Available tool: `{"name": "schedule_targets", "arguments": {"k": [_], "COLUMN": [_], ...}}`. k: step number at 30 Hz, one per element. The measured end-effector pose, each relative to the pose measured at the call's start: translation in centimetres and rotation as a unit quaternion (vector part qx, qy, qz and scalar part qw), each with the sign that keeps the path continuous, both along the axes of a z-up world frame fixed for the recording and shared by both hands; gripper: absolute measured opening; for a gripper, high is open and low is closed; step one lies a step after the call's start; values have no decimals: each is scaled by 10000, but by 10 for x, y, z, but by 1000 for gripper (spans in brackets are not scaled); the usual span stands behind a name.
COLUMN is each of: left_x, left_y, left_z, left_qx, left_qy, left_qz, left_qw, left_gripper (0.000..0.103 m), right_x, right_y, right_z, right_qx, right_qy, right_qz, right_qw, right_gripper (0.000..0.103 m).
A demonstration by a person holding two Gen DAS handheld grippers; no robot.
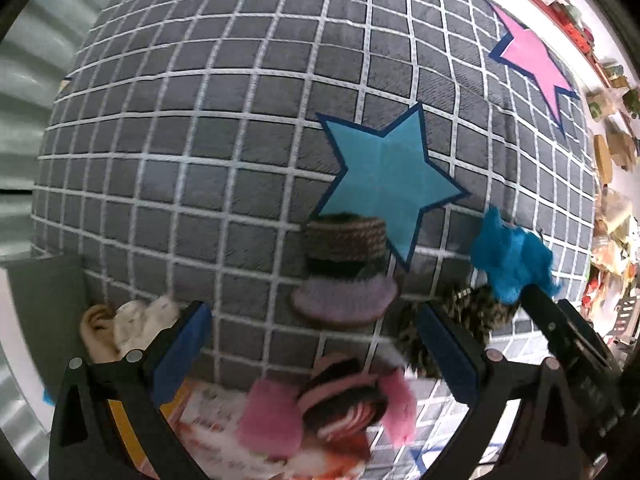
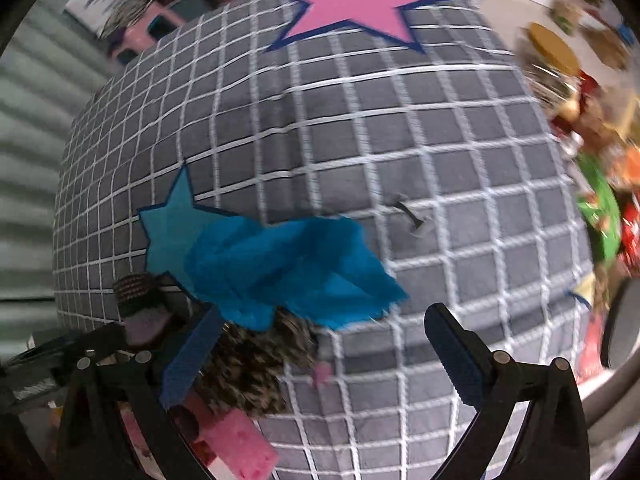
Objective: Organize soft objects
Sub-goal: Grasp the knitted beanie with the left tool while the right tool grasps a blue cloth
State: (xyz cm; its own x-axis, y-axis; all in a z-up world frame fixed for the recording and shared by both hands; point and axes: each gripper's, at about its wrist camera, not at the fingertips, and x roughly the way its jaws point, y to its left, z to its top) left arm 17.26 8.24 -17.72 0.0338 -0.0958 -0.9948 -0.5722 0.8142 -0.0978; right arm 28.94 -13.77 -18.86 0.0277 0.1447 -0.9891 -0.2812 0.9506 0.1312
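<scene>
A grey grid cloth (image 1: 224,128) bears a blue star (image 1: 384,176) and a pink star (image 1: 528,56). A knitted brown, black and purple hat (image 1: 344,268) lies at the blue star's lower point. Right of it a bright blue cloth (image 1: 512,256) rests on a leopard-print piece (image 1: 456,320). A pink fluffy striped item (image 1: 340,404) sits under my left gripper (image 1: 316,352), which is open and holds nothing. My right gripper (image 2: 324,356) is open, with the blue cloth (image 2: 288,272) and leopard piece (image 2: 256,360) just ahead by its left finger. The hat (image 2: 140,300) is at its left.
Cream soft pieces (image 1: 128,328) lie in a grey bin at the lower left. A pink block (image 2: 240,444) sits near the right gripper's left finger. Cluttered packets and toys (image 2: 600,216) line the right side. A corrugated wall (image 1: 28,92) stands to the left.
</scene>
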Motion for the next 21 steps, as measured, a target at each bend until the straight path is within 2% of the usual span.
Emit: {"name": "schedule_targets", "arguments": {"k": [3, 7, 11, 14, 16, 17, 18, 19, 21], "left_x": [8, 10, 14, 14, 13, 12, 12, 11, 12], "left_y": [-2, 3, -1, -1, -2, -2, 3, 2, -1], "left_z": [-19, -39, -51, -58, -65, -68, -70, -71, -72], "left_qx": [115, 72, 98, 251, 126, 17, -25, -51, -26], "left_qy": [80, 243, 294, 487, 558, 591, 585, 603, 624], "left_qz": [-72, 31, -39, -1, 29, 71, 112, 133, 40], "left_qw": [9999, 9997, 9995, 9985, 9984, 9982, 9982, 9981, 9980], "left_gripper": [103, 103, 103, 101, 98, 98, 98, 98, 95], "right_x": [10, 16, 19, 16, 15, 14, 13, 11, 8], "right_y": [15, 24, 34, 47, 56, 62, 67, 74, 83], "right_z": [-20, -40, -51, -57, -59, -59, -58, -56, -51], "right_qx": [-131, -263, -260, -293, -303, -304, -327, -315, -245], "right_qy": [104, 256, 255, 227, 194, 169, 144, 133, 193], "right_qz": [254, 422, 538, 664, 791, 888, 973, 1109, 1199], "right_qw": [9995, 9984, 9979, 9971, 9962, 9954, 9946, 9932, 9923], "right_gripper": [102, 102, 102, 102, 84, 81, 71, 55, 40]}}
